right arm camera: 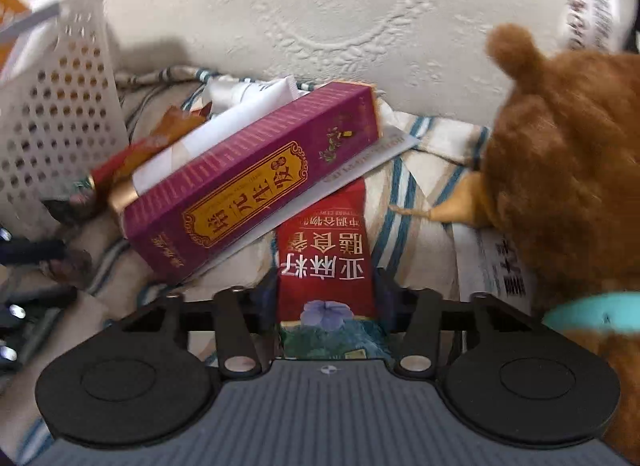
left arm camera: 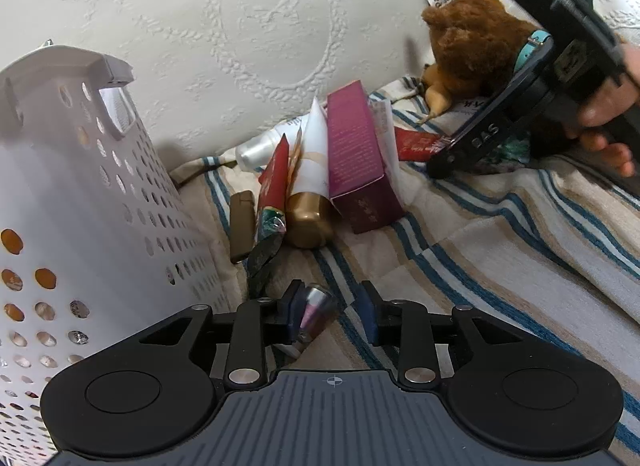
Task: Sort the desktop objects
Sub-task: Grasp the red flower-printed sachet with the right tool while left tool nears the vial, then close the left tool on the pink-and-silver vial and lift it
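Striped blanket (left arm camera: 460, 225) under clutter, embossed cream cushion (left arm camera: 240, 25) behind.

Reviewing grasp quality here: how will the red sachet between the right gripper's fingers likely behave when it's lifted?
The red sachet looks like a thin, flat foil packet, so probably light and floppy; its free end may droop. That end lies tucked under the purple box, which might shift or slide as the right gripper pulls. The glossy surface could slip.

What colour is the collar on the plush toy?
Turquoise. The collar on the brown plush toy shows best in the right wrist view.
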Motion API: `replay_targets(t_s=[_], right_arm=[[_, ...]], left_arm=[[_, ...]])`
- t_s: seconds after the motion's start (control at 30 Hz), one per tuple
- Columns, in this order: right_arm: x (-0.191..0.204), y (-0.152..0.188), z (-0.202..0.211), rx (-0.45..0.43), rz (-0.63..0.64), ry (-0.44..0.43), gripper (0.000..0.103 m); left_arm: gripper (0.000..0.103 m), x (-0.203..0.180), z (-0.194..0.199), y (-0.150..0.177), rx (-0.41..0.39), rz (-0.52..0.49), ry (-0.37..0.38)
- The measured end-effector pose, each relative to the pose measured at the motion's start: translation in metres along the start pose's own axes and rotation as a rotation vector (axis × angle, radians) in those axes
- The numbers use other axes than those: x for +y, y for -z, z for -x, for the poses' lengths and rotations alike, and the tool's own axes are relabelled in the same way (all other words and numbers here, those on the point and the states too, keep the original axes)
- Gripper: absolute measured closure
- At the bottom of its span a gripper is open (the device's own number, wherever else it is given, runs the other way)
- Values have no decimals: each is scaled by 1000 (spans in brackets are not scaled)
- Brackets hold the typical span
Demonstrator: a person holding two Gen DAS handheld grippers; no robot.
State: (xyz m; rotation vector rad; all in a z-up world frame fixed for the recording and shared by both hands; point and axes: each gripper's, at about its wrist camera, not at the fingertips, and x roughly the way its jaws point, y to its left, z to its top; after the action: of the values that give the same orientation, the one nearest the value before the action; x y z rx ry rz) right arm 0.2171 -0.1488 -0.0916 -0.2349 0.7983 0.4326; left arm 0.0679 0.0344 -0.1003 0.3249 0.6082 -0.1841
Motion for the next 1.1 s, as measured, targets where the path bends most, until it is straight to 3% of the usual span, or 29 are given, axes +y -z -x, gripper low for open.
replay_targets(t_s=[0.2,0.4,0.6,0.67,0.8,0.87,0.93,1.1], right_arm=[[4,16,17,-23,-94,-19,69],[1,41,44,-66,-195,-113,69],[5,42,58,-133,-205,-146,69],[5,42,58,-138,-206,-157,69],[1,44,58,-150,-221,-160,69],[-1,46,59,-157,-232,-156,68],[-3,47,59,-163,-242,-155,68],[-6,47,65,-197,-254,-147,68]], left_arm=[[54,0,3,0,5,0,9],[52,-2,5,2,19,-5,5],[45,-14,8,1,38,-73,-86],[51,-15,2,-1,74,-91,-96],[52,-20,-6,-2,106,-122,-123],[59,-22,-10,-1,104,-128,-141],[74,-18,-11,0,98,-104,-143],[86,-12,-4,1,86,-65,-148]])
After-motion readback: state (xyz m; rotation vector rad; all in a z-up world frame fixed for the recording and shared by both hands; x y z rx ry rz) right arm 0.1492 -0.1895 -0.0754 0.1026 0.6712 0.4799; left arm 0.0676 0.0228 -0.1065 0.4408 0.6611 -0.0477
